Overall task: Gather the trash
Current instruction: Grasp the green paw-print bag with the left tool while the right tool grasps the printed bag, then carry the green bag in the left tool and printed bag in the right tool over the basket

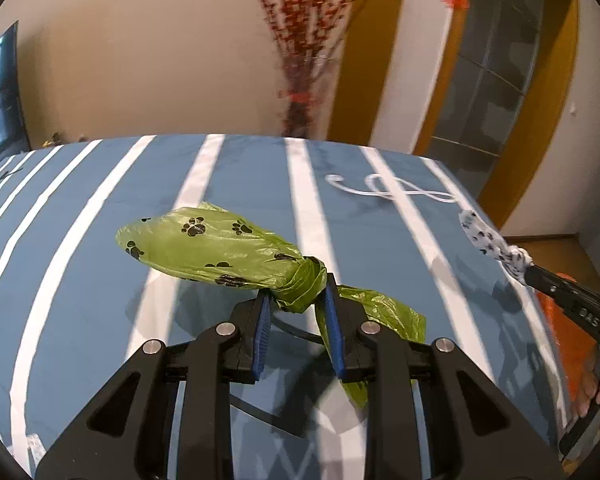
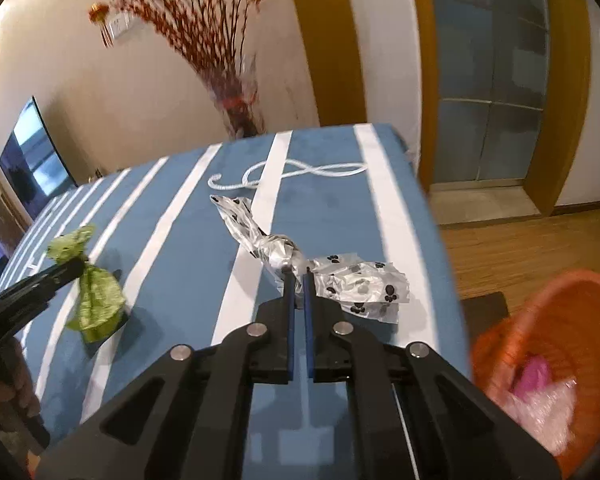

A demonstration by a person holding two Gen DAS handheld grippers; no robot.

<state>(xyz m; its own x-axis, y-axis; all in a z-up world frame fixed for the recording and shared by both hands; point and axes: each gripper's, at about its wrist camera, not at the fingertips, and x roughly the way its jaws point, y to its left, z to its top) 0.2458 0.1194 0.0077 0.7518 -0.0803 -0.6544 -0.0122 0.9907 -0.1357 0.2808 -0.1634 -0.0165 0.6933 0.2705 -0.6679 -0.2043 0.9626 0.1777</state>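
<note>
A knotted green bag [image 1: 204, 244] printed with black paws hangs just above the striped table, and my left gripper [image 1: 298, 288] is shut on its knot. The same green bag [image 2: 94, 292] shows at the left of the right wrist view, held by black fingers. My right gripper [image 2: 298, 274] is shut on the knot of a clear white paw-print bag [image 2: 356, 284], whose tail lies toward the rope. That white bag [image 1: 488, 244] also appears at the right edge of the left wrist view, pinched by the right gripper's fingertips [image 1: 540, 276].
The table wears a blue cloth with white stripes [image 2: 180, 216]. A white rope [image 2: 300, 172] lies looped near its far edge. An orange basket [image 2: 556, 320] holding pink and clear trash stands on the wooden floor at the right. A vase of red branches [image 2: 236, 112] stands behind the table.
</note>
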